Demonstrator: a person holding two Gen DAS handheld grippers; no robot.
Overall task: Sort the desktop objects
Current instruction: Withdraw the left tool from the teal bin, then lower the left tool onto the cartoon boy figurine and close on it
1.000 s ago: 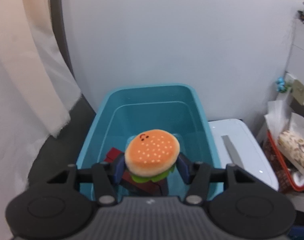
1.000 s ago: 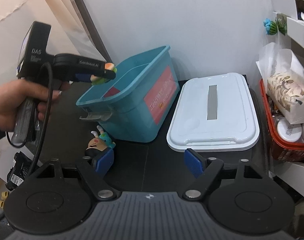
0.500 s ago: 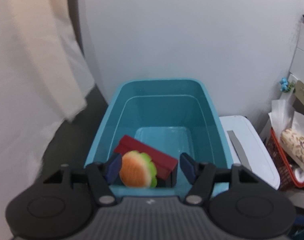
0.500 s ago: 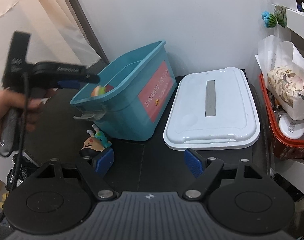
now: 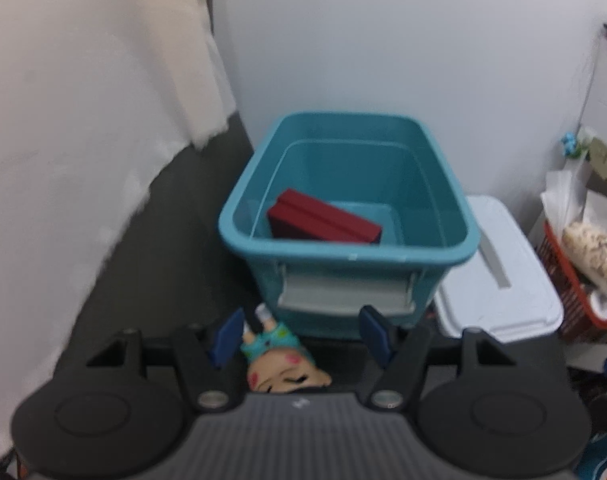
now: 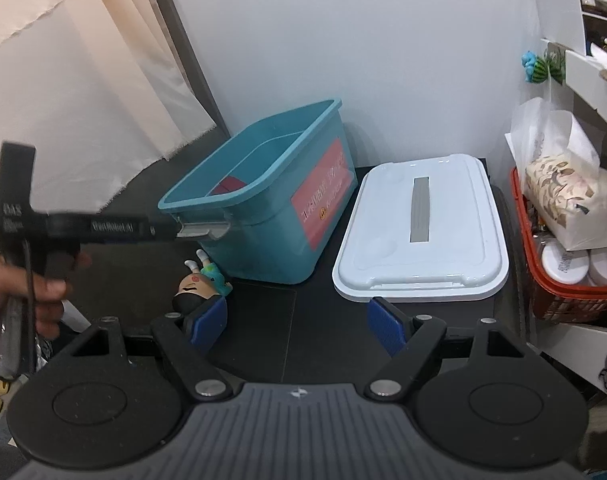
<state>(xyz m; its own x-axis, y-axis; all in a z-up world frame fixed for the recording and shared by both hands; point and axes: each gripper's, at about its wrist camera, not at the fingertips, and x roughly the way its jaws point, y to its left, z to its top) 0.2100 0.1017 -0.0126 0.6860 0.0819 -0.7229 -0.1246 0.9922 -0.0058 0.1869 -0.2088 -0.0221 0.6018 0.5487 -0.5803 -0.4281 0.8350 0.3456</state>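
left gripper: jaws released, nothing grasped, before the bin's near wall | small big-headed doll in teal outfit: lying on black table, left of bin's front | teal plastic storage bin: holds dark red flat box | white plastic lid: right of bin | right gripper: jaws released, empty, nearer than bin

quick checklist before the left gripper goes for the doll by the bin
1. Left gripper open with nothing held: ok.
2. Doll lies on the table in front of the bin, between the left fingers in the left view: ok.
3. Fingers touching the doll: cannot tell.
4. Right gripper open and empty: ok.
5. Right gripper clear of the doll: cannot tell; its left finger overlaps it in the right view.
6. Bin has room beside the red box: ok.
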